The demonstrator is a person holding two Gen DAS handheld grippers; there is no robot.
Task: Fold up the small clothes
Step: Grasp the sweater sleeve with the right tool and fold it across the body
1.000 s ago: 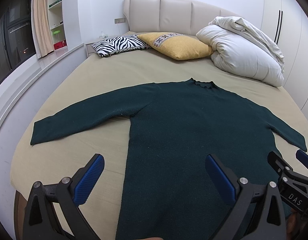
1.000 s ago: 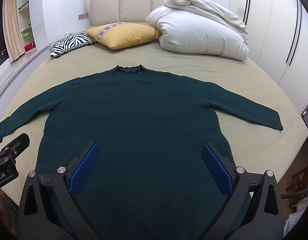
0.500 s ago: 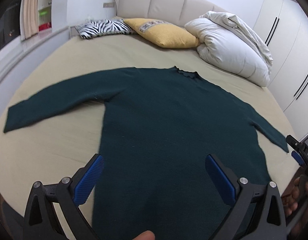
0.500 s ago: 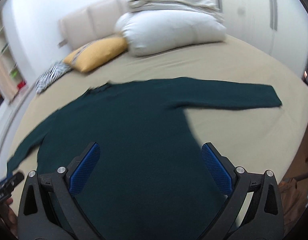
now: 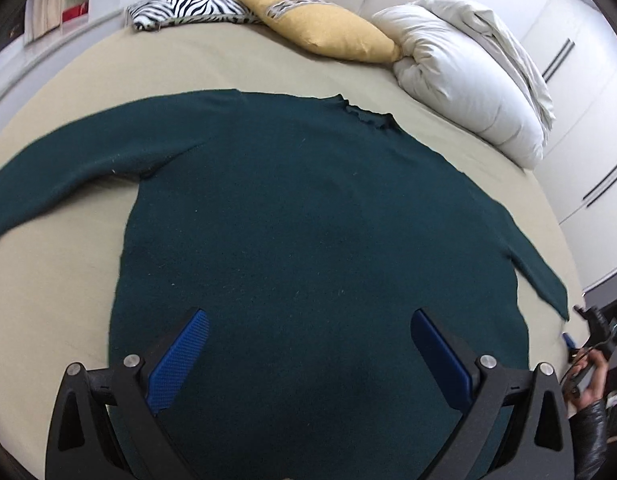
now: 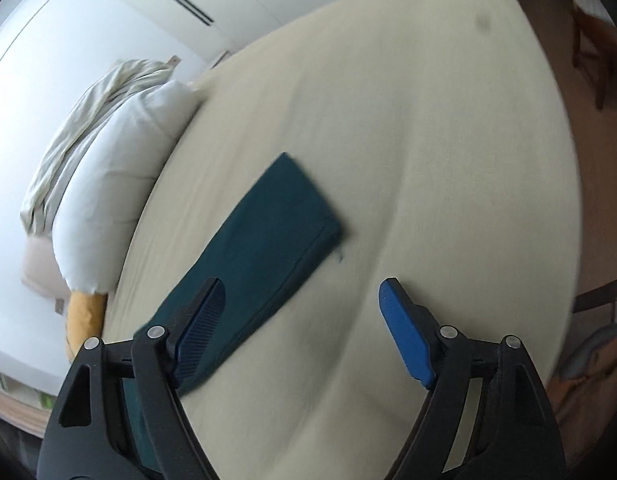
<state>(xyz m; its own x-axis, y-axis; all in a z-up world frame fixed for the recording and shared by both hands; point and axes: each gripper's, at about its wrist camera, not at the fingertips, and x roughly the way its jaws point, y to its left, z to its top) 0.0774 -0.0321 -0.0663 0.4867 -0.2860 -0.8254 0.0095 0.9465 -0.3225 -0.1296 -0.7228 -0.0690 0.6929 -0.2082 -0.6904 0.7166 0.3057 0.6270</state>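
A dark green sweater (image 5: 308, 208) lies flat on the beige bed (image 5: 60, 280), neck toward the headboard and both sleeves spread out. My left gripper (image 5: 308, 320) hovers open over the lower body of the sweater with nothing between its blue pads. My right gripper (image 6: 302, 288) is rolled on its side above the end of the right sleeve (image 6: 276, 232). Its jaws are closing, and the sleeve runs under the left finger (image 6: 204, 320), not pinched. In the left wrist view the right gripper (image 5: 576, 326) sits by the cuff, held by a hand in a black sleeve.
A bundled white duvet (image 5: 468, 80), a yellow pillow (image 5: 328, 28) and a zebra pillow (image 5: 184, 6) lie by the headboard. White wardrobe doors (image 5: 588, 120) stand along the right. The bed's edge (image 6: 564, 184) drops to a brown floor just past the sleeve.
My right gripper swung from over the sweater's body to the right sleeve end, rolled onto its side, and its jaws narrowed. The left gripper moved forward and lower over the sweater.
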